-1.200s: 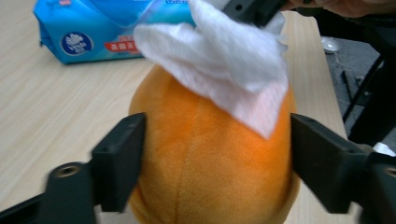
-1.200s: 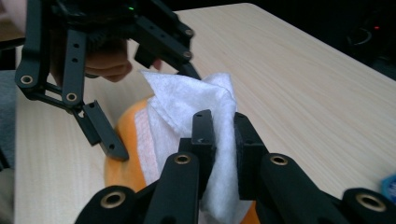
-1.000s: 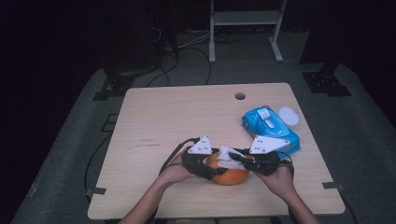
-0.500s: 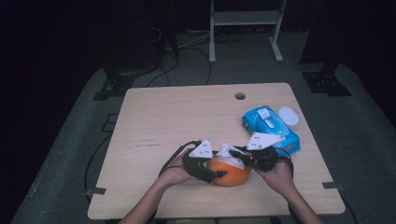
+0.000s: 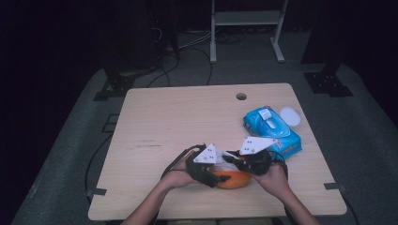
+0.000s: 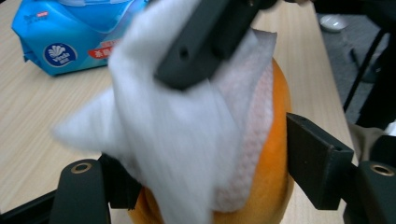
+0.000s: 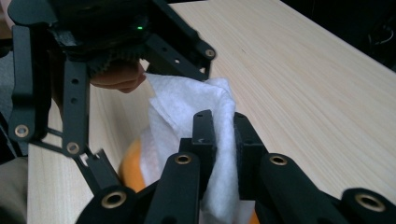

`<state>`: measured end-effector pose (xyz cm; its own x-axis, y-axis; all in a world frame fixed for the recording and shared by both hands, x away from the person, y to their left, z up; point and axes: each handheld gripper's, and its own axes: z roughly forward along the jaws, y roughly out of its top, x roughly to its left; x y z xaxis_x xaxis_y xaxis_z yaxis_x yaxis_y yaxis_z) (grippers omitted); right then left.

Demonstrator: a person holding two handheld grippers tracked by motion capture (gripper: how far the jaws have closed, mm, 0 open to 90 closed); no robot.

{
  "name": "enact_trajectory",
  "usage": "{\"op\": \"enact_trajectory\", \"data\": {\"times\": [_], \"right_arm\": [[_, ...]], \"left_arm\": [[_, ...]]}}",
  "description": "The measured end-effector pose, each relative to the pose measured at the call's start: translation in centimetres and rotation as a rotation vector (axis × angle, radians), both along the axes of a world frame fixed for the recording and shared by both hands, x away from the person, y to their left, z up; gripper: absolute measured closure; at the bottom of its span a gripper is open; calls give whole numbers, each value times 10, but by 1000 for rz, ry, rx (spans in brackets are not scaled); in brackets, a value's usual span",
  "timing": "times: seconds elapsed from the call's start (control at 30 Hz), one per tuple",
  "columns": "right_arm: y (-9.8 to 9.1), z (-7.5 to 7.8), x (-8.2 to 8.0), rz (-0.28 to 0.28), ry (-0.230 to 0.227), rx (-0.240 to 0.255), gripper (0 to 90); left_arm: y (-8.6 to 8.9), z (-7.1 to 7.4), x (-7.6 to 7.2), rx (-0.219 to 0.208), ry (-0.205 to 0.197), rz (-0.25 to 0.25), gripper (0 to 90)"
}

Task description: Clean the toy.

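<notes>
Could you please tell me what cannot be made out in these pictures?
- Orange: top hidden by the white wipe in the left gripper view.
- Blue wipe pack: cut off by the top edge there.
- Pack's label: too small in the high view.

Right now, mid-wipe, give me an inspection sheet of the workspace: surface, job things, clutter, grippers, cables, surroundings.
Surface: light wooden table, round hole near the far edge, bare across the left and middle.
Job's things: orange fruit at the near edge; white wipe draped over its top.
Clutter: blue wipes pack at right, its white lid lying beside it.
Grippers: left gripper clamps the fruit from both sides; right gripper is shut on the wipe, pressing it onto the fruit.
Cables: black cable loops off the left gripper; more on the floor beyond the table.
Surroundings: grey floor mat, white frame legs behind, dark room.
</notes>
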<state>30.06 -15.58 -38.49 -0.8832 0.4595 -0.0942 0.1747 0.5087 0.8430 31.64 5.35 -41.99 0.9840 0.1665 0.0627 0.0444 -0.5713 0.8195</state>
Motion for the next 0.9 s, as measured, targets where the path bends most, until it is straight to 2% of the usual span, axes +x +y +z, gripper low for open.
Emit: {"op": "enact_trajectory", "data": {"times": [0.2, 0.33, 0.47, 0.67, 0.77, 0.83, 0.87, 0.9], "right_arm": [[-25, -5, 6, -59, 37, 34, 813], [-47, -13, 5, -106, 58, 62, 813], [-60, -18, 2, -130, 82, 89, 813], [-70, -23, 0, -141, 104, 136, 813], [-68, -24, -1, -147, 99, 141, 813], [-67, -24, -2, -148, 92, 134, 813], [-67, -24, -2, -146, 93, 137, 812], [-67, -24, -2, -147, 93, 138, 813]], "left_arm": [[13, -9, 8, -27, 36, -19, 287], [18, -12, 11, -29, 48, -27, 287], [19, -13, 12, -32, 55, -35, 287], [21, -14, 12, -41, 59, -34, 279], [18, -10, 12, -34, 72, -21, 210], [17, -7, 12, -45, 89, -18, 158], [17, -5, 13, -56, 104, -8, 143], [16, -5, 12, -52, 101, -4, 146]]}}
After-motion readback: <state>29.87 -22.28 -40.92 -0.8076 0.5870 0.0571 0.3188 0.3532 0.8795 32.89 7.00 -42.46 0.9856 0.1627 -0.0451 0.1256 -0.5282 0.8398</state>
